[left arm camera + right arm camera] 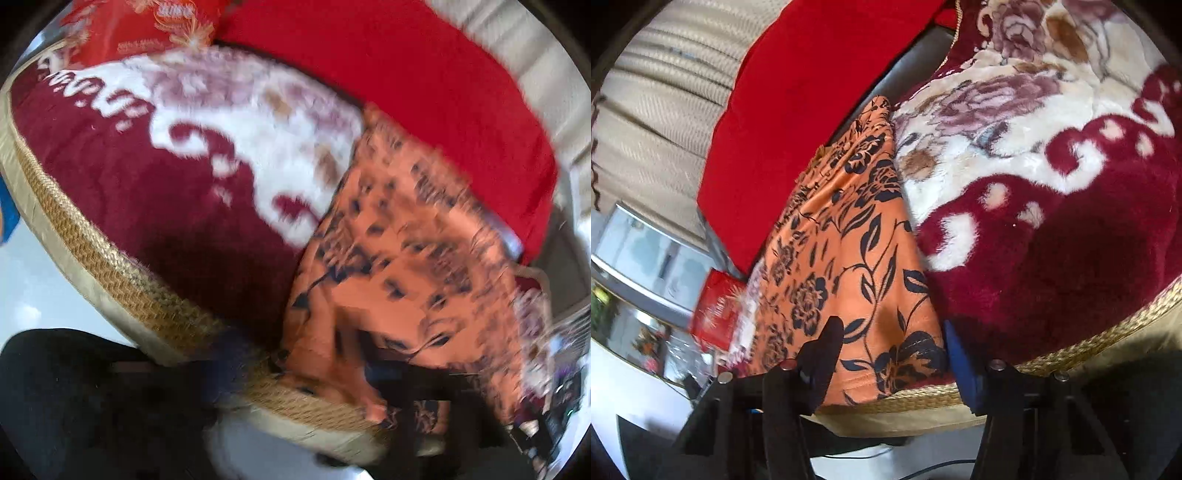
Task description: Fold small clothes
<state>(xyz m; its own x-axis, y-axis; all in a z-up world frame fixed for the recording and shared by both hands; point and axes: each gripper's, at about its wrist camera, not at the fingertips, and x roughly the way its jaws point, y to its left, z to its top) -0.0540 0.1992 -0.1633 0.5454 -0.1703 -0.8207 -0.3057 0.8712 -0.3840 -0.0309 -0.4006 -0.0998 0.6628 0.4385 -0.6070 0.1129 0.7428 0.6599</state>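
One orange garment (pixel 849 236), one blanket (pixel 1052 229); left view blurred.

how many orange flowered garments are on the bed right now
1: the orange garment lies on the plush blanket at the bed's edge, between the open right gripper's fingers. Others may be hidden.

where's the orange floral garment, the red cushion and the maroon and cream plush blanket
orange garment with black floral print (pixel 849 266), right wrist view, middle of its flat panel
plain red cushion (pixel 798 110), right wrist view, centre of its face
maroon and cream plush blanket (pixel 1071 229), right wrist view, maroon pile
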